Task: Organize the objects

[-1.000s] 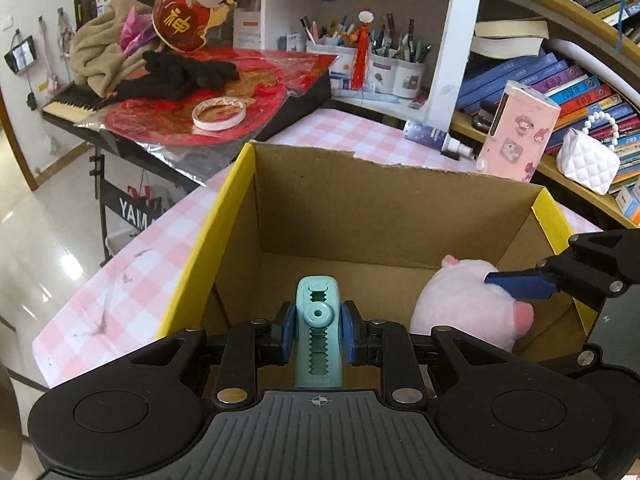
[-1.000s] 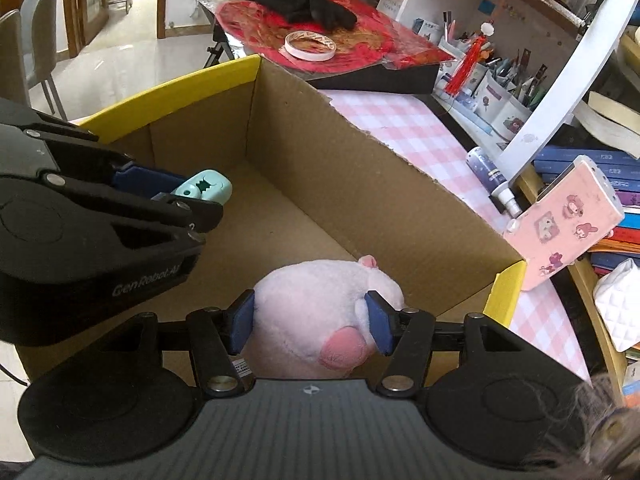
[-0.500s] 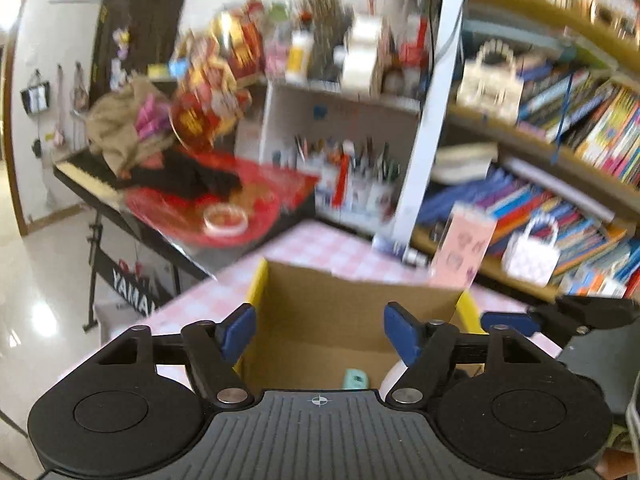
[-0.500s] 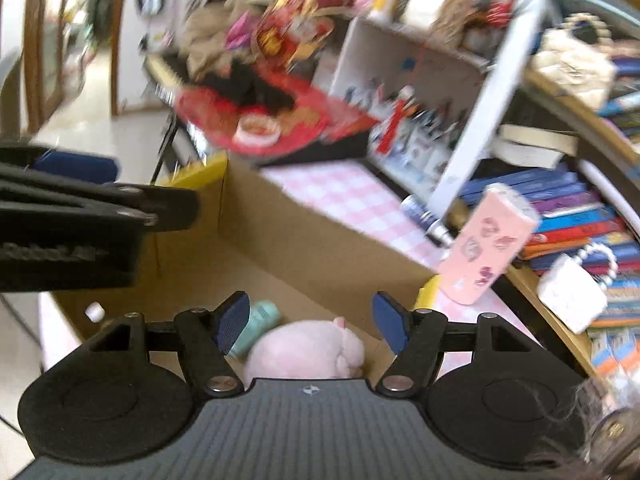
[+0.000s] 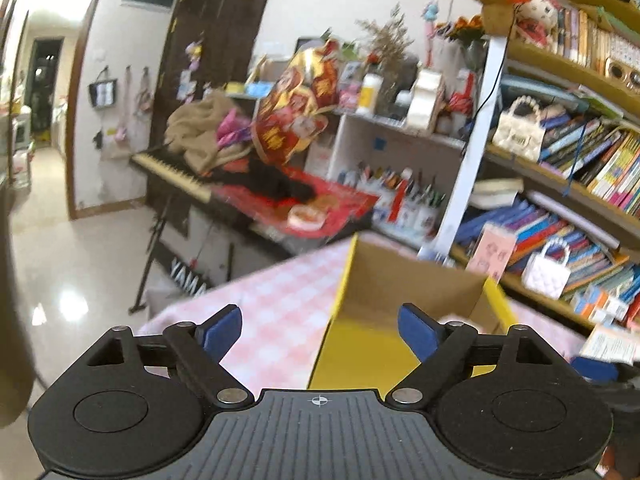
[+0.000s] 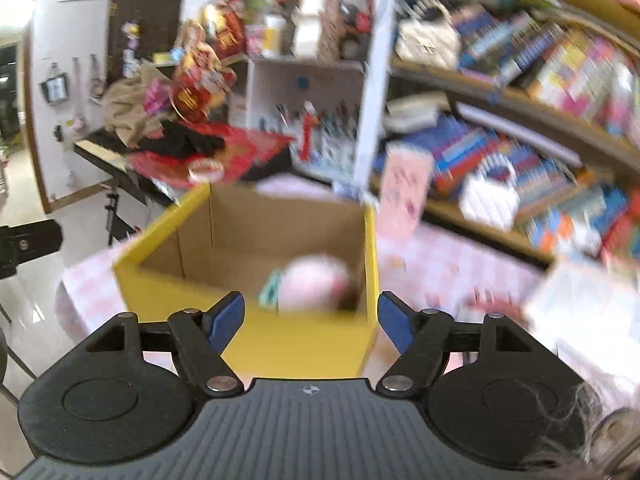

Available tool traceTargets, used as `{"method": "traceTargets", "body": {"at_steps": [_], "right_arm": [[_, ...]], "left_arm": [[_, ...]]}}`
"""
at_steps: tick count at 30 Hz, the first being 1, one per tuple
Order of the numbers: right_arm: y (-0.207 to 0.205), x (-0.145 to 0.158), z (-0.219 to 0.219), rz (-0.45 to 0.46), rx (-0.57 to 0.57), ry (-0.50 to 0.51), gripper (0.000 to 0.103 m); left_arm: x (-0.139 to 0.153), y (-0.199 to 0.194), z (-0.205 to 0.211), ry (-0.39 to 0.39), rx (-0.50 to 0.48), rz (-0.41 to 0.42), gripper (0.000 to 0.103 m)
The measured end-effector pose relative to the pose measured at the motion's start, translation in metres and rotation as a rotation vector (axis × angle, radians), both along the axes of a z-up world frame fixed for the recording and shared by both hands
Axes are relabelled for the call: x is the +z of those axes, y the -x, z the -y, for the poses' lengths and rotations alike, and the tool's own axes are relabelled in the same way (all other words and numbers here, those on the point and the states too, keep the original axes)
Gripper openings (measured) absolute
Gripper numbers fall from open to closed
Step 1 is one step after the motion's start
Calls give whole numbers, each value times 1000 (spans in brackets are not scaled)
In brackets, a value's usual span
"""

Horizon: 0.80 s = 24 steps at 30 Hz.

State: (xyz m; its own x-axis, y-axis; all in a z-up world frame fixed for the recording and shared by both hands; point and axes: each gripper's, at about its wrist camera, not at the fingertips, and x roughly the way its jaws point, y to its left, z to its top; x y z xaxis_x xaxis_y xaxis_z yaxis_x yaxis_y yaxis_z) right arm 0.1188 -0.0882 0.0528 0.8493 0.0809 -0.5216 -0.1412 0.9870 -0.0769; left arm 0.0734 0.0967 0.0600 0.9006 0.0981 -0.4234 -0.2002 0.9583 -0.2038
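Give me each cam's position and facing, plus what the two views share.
Left wrist: on the left gripper, jaws open and empty, facing the cardboard box and bookshelves; right gripper's edge shows at lower right.
Right wrist: on the right gripper, open and empty, looking into the box at a pink plush; left gripper's edge at far left.
Shared: box, checkered tablecloth, shelves.

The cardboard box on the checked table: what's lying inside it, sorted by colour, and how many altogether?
Inside the cardboard box, as the blurred right wrist view shows:
Pink: 1, the plush toy
Teal: 1, the small teal object beside it
Total: 2
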Motion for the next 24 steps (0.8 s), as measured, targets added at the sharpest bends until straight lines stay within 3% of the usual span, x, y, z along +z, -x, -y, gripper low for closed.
{"method": "traceTargets", "body": {"at_steps": [7, 13, 24], "right_arm": [[68, -44, 0, -174, -68, 7, 73], [104, -56, 14, -193, -153, -8, 76], [143, -59, 59, -216, -354, -39, 80]], "left_arm": [[-28, 38, 1, -24, -30, -152, 88], [-42, 62, 16, -41, -80, -189, 88], [-47, 71, 63, -63, -293, -189, 92]]}}
